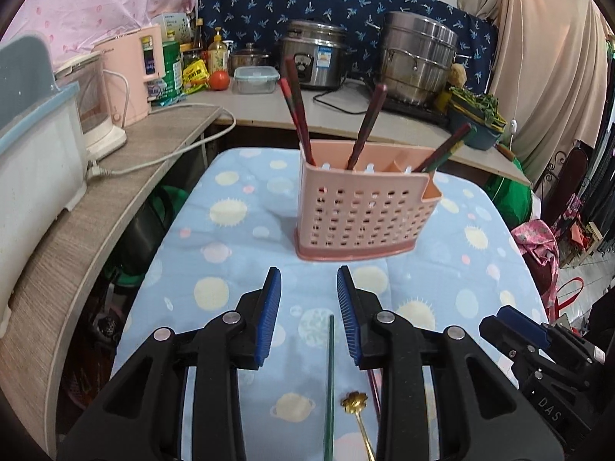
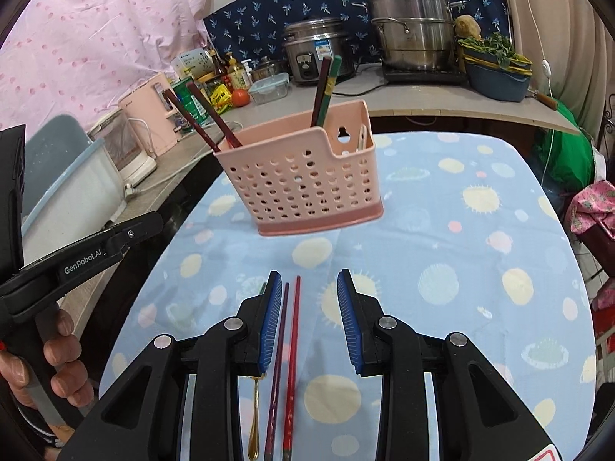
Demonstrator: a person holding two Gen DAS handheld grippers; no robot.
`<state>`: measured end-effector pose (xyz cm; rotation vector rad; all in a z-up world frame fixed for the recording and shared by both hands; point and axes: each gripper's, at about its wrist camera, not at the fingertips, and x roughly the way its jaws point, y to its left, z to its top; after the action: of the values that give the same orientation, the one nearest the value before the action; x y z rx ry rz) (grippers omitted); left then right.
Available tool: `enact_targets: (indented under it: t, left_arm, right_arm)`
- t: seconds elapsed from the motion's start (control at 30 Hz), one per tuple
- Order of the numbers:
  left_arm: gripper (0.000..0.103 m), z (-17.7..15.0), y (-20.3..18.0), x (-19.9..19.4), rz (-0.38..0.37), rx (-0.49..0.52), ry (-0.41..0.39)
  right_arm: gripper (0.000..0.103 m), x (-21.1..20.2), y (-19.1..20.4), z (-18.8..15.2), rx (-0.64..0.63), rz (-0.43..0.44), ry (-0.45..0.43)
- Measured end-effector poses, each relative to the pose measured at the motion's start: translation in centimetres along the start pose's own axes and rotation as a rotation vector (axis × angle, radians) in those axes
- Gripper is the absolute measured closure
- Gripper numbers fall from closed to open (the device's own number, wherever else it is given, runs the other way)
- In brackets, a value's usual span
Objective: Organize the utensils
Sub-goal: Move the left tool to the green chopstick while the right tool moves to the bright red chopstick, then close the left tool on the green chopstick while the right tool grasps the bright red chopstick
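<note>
Where holder (image 1: 355, 207) stands, cooker (image 1: 313, 57) behind.

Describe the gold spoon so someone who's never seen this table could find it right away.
Start at the pink perforated utensil holder on the blue planet-print tablecloth. Nearer than it, loose utensils lie side by side on the cloth: a green chopstick, then the gold spoon, then a purple chopstick and a red chopstick. The spoon is the only shiny metal one, with a flower-shaped bowl.
</note>
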<state>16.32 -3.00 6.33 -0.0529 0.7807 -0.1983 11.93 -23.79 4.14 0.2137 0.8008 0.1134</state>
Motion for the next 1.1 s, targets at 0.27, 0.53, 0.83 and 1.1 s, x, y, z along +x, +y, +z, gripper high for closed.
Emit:
enact_targets:
  t: [0.27,0.53,0.83,1.1]
  left_arm:
    - [0.074,-3.5,0.3,0.6,0.004,0.007,0.072]
    - [0.074,-7.4,0.6,1.0,0.001,0.014,0.15]
    - [0.074,-10.6,1.0,1.7,0.011,0.011,0.226]
    - [0.074,-12.2,0.9,1.9,0.011,0.012,0.263]
  right_arm:
    - [0.073,0.5,0.2,-3.5,-0.019,-0.025,0.055]
    - [0.073,1.1,0.7,-7.3,-0.046,-0.04,0.128]
    - [0.073,1.7,1.3,-10.2,-0.06,-0.039,0.187]
    - [0.073,2.2,1.9,-11.3,-0.086,-0.04,0.208]
